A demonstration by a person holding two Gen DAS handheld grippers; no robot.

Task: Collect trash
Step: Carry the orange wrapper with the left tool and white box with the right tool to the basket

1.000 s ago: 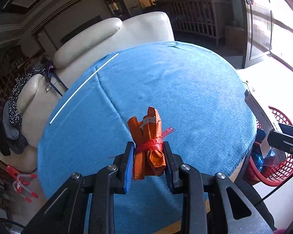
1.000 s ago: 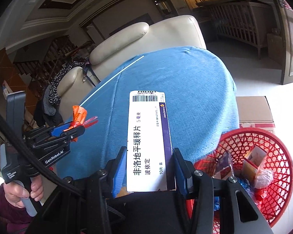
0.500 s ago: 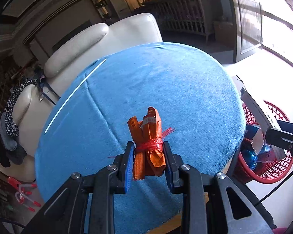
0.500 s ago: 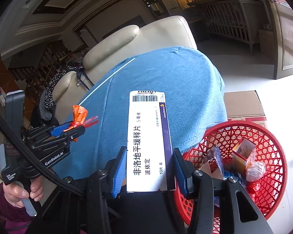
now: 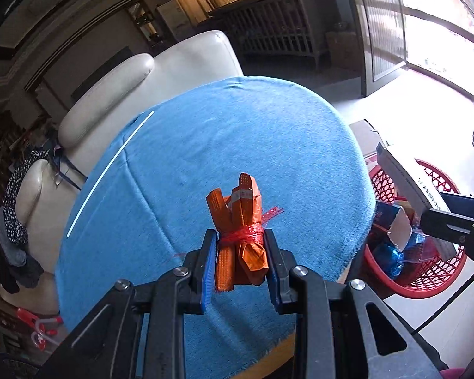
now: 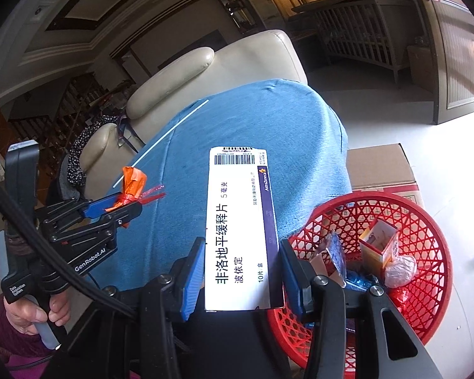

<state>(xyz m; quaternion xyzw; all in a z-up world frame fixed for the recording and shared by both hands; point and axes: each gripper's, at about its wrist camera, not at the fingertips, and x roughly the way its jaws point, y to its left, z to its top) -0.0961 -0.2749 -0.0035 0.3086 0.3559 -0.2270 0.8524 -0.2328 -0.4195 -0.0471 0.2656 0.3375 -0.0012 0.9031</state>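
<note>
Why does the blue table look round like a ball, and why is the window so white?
Left wrist view: the fisheye lens bends the blue tablecloth into a dome, and daylight washes the window out to white. Right wrist view: same bending, yet the medicine box print is sharp; the picture corners go black.

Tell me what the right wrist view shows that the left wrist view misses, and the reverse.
Only the right wrist view shows the medicine box's printed face and the hand on the left gripper's handle. Only the left wrist view shows the orange wrapper bundle close up, clamped in the left gripper, with its red tie. Both show the blue cloth, the red basket holding trash, and the cream sofa.
</note>
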